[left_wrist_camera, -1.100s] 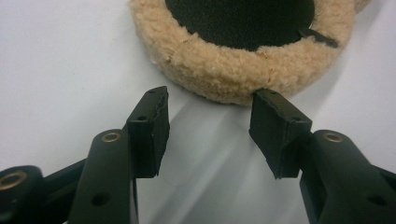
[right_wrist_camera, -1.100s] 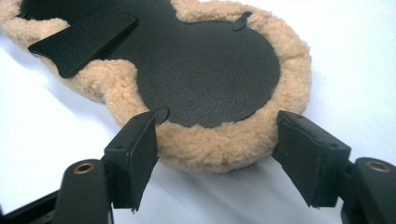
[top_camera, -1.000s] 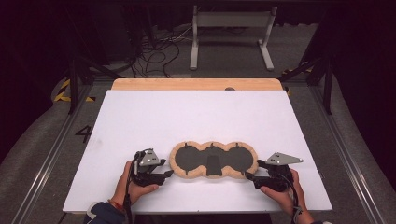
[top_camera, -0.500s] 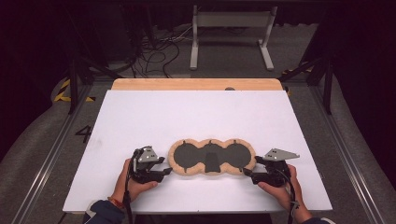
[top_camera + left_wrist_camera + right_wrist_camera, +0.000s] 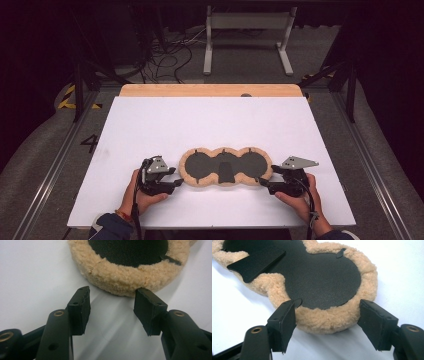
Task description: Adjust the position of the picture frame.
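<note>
A white counter (image 5: 210, 130) fills the middle of the high view, with a wooden strip (image 5: 210, 90) along its far edge. Beyond it, at the top of the frame, a grey metal stand (image 5: 248, 30) and a tangle of cables (image 5: 167, 55) are seen on the floor. Nothing is set between the tongs and the pad.

A three-lobed fleece pad (image 5: 226, 166), tan at the rim and black inside, lies flat in the lower middle of the high view, with a black flap (image 5: 226, 172) at its centre.

The left tongs (image 5: 176, 184) are held by a hand (image 5: 142, 195) at the pad's left end; the right tongs (image 5: 262, 182) are held by the other hand (image 5: 295, 197) at its right end.

In the left gripper view the left tongs (image 5: 111, 307) are seen spread wide, with the pad's fleece rim (image 5: 120, 280) just beyond the tips; the right-hand tip is at the rim's edge, though contact cannot be told.

In the right gripper view the right tongs (image 5: 328, 320) are likewise spread wide, with the fleece rim (image 5: 329, 318) lying between the jaws, which are not closed on it. The pebbled black surface (image 5: 322, 277) and small black tabs (image 5: 341, 252) at the rim are made out here, too small to tell from above.
</note>
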`<state>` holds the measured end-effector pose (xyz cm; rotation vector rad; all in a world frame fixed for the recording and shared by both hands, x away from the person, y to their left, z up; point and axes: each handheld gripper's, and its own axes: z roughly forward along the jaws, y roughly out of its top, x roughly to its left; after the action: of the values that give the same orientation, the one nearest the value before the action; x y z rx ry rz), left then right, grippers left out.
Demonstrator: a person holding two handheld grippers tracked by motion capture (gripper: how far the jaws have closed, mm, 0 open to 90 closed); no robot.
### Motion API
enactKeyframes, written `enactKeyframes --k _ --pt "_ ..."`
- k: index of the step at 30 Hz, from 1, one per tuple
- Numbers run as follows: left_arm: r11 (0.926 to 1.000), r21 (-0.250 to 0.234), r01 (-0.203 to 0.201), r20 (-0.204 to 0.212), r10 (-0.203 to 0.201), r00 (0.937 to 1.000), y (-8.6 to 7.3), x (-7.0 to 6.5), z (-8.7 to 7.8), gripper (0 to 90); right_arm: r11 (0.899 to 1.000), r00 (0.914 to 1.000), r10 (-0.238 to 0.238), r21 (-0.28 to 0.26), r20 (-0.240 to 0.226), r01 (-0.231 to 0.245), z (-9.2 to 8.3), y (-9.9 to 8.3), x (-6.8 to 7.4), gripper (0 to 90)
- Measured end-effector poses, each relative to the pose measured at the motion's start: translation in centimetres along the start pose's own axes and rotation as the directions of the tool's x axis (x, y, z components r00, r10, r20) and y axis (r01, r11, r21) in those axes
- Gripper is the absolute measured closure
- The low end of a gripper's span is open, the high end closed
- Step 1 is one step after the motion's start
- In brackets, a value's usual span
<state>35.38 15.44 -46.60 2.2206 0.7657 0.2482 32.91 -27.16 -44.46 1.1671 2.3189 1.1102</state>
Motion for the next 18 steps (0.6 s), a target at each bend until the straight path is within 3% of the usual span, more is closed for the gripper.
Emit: enactKeyframes --k 4,8,18 --pt "1.0 0.003 -0.003 0.006 0.003 1.0 0.08 0.18 0.03 47.0 1.0 0.9997 0.006 -0.014 0.022 -0.006 0.21 0.42 -0.04 34.9" --pt "1.0 0.001 -0.002 0.003 0.002 1.0 0.07 0.22 0.03 47.0 1.0 0.9986 -0.017 -0.015 0.051 0.018 0.36 0.73 0.09 38.1" --pt "0.9999 0.003 -0.015 -0.018 0.015 0.9997 0.01 -0.1 0.09 46.6 0.999 0.9998 0.006 -0.033 0.019 -0.005 0.22 0.23 -0.54 38.4"
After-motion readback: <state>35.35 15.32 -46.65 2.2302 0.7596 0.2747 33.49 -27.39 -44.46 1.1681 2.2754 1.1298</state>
